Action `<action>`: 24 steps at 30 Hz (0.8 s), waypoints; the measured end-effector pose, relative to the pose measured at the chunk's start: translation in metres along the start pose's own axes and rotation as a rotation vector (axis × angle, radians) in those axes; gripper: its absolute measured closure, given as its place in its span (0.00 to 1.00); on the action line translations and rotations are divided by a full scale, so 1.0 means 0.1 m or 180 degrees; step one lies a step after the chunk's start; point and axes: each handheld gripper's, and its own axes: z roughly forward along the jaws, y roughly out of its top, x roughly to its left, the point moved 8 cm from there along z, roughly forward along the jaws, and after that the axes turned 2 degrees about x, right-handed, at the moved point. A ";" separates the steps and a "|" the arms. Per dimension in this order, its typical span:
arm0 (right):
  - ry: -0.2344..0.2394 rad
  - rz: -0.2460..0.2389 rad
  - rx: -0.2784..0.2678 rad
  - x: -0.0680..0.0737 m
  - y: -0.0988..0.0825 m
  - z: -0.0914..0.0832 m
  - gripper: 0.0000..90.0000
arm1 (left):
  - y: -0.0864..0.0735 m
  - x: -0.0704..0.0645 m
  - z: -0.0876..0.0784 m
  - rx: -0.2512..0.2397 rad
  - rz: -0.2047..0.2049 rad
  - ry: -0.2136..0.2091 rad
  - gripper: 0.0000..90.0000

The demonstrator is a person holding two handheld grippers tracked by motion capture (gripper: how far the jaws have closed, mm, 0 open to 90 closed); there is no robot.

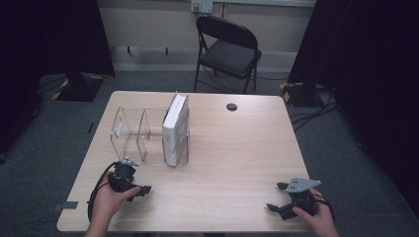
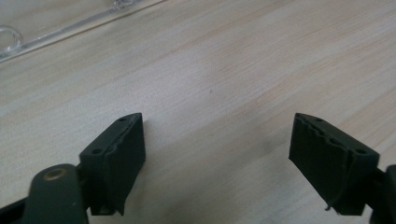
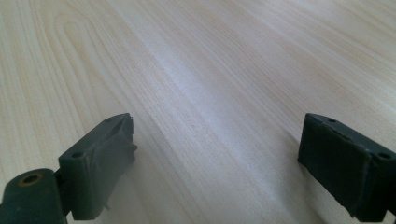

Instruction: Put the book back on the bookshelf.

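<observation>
A: Book (image 1: 176, 129) upright in the clear rack (image 1: 129, 133), right-hand slot, toward the table's (image 1: 237, 148) far left corner
B: grippers?
A: left gripper (image 1: 140, 190) near the front left corner, just in front of the rack, jaws apart, nothing between them. Right gripper (image 1: 277, 196) near the front right corner, jaws wide, nothing held, well apart from the book

Each black hand-held gripper (image 1: 144, 190) ends in two ribbed pads with small screw holes. The right hand-held gripper (image 1: 277, 196) carries a grey three-cornered plate; black cables loop behind both.
</observation>
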 end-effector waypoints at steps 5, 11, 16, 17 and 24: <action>0.0000 0.0000 -0.0001 0.00 0.00 0.00 0.10 | 0.00 0.01 0.01 -0.0034 0.0076 0.0053 0.17; 0.0000 0.0000 -0.0001 0.00 0.00 0.00 0.10 | -0.02 0.00 0.03 0.0006 0.0289 0.0156 0.16; 0.0000 0.0000 0.0000 0.00 0.00 0.00 0.10 | -0.02 -0.01 0.05 -0.0057 0.0325 0.0157 0.13; -0.0001 0.0000 -0.0001 0.00 0.00 0.00 0.10 | -0.03 -0.01 0.06 -0.0053 0.0354 0.0170 0.12; -0.0001 -0.0001 0.0000 0.00 0.00 0.00 0.10 | -0.03 -0.02 0.08 -0.0082 0.0403 0.0201 0.07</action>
